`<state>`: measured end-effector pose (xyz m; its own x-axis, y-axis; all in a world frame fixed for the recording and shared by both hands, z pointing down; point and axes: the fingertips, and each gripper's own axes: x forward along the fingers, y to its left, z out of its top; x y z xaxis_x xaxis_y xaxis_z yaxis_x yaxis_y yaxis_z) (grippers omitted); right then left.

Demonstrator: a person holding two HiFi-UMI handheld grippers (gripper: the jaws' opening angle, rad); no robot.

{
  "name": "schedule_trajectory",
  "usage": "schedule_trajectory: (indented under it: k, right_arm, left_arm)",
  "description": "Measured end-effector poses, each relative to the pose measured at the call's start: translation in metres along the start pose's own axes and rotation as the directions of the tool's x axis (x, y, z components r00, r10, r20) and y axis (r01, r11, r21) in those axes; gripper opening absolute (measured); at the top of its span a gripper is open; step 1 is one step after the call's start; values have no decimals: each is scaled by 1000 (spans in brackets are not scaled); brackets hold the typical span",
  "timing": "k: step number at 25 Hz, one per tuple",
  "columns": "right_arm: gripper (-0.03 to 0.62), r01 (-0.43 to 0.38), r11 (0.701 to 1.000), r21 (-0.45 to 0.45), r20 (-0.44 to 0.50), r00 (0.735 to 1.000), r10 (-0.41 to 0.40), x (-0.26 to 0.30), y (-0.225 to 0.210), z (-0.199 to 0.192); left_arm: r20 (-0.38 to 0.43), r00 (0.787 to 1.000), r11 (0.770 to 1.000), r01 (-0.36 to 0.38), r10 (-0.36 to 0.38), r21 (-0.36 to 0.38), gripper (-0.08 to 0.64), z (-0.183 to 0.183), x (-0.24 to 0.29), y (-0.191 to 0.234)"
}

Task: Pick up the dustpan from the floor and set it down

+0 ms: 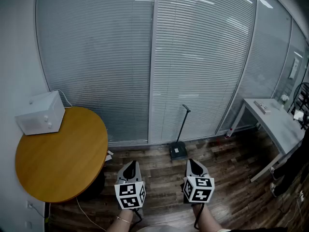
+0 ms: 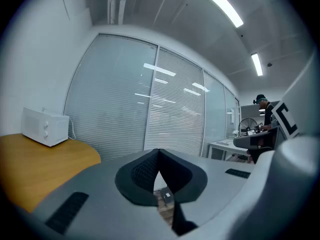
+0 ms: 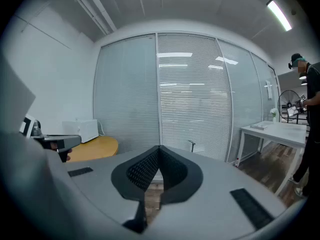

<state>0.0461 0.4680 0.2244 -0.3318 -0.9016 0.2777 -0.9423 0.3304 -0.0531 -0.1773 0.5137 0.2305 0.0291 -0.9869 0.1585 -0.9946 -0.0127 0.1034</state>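
By the glass wall [image 1: 145, 57], the dustpan [image 1: 177, 151] sits on the wood floor [image 1: 159, 178]. Its handle [image 1: 184, 124] stands up and leans a bit toward the blinds. It looks parked out of the way, and the upright handle prob. gives the easiest spot to grab.

L gripper [image 1: 129, 166] and R gripper [image 1: 193, 164] are held side by side, low in front of the person and roughly level. That reads as a neutral ready pose, approach not yet begun. Both sets of jaws are closed tip to tip w/ nothing between them, so they'd need to open before any pick.

Relative to the jaws, the dustpan is ahead and well apart from both, no contact. From the head view it lies between the two grippers' lines, nearer R. In the R gripper view the handle [image 3: 192, 144] shows just right of the jaw tips. In the L gripper view a dark bit low under the tips is prob. the pan [image 2: 166, 195].

A round table [image 1: 58, 153] w/ a white box [image 1: 41, 114] on it is off to the left, not involved.
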Motion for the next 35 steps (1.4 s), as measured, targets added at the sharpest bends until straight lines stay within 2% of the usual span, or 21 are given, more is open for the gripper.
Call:
schedule_trajectory:
  k: [7, 21, 30, 35]
  right_arm:
    - [32, 28, 996, 90, 25, 999, -31, -8, 7, -5]
    - [32, 125, 987, 96, -18, 992, -124, -23, -2, -22]
    - [32, 180, 975, 133, -25, 984, -178, 11, -40, -21]
    - [32, 170, 977, 127, -13, 985, -170, 46, -55, -5]
  left_arm:
    - [-6, 999, 999, 37, -37, 13, 17, -3, -8, 6]
    - [-27, 995, 995, 97, -97, 3, 17, -15, -7, 8]
    - [-42, 994, 995, 98, -98, 1, 17, -20, 39, 4]
    - [-34, 994, 995, 103, -103, 9, 17, -10, 80, -5]
